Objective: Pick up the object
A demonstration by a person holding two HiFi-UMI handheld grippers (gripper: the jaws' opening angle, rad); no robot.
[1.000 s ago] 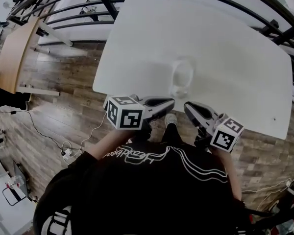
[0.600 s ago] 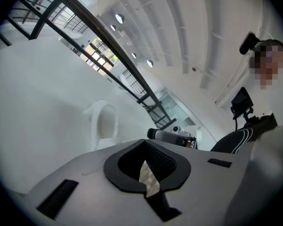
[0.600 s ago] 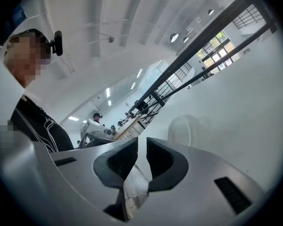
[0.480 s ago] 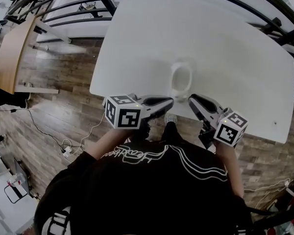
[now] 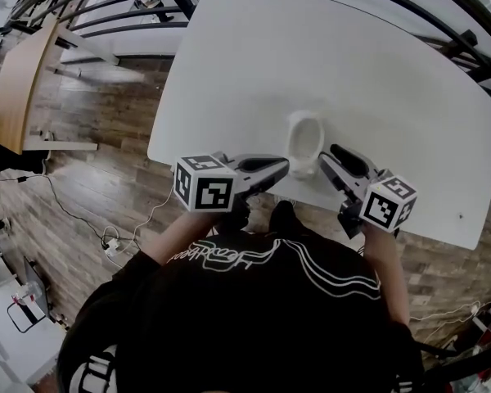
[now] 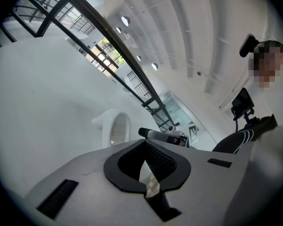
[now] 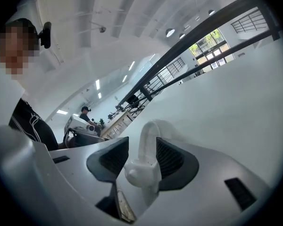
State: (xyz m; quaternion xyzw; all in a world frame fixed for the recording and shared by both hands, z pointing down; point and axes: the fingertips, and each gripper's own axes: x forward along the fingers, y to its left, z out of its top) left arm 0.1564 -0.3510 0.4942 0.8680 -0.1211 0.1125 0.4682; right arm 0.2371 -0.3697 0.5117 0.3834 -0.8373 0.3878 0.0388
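Note:
A small white object point(image 5: 304, 140) with an upright loop on a blocky base stands near the front edge of the white table point(image 5: 393, 80). My right gripper point(image 5: 331, 155) reaches it from the right; its jaws are opening. In the right gripper view the object point(image 7: 144, 171) sits between the two dark pads point(image 7: 172, 158), and a gap shows on the left side. My left gripper point(image 5: 283, 168) hovers at the table's edge, just left of the object, its jaws together with nothing in them. The left gripper view shows the object point(image 6: 114, 128) ahead of that gripper point(image 6: 146, 161).
The table's front edge point(image 5: 229, 158) runs just under both grippers, with wooden floor point(image 5: 98, 178) below. Black railings point(image 5: 131, 6) cross the back left. A wooden desk point(image 5: 20, 72) stands at far left. Cables point(image 5: 114, 244) lie on the floor. A person point(image 7: 86, 112) stands far off.
My right gripper has moved forward to the object and its jaws have parted around the object's base. The left gripper has hardly moved. The head view has shifted slightly.

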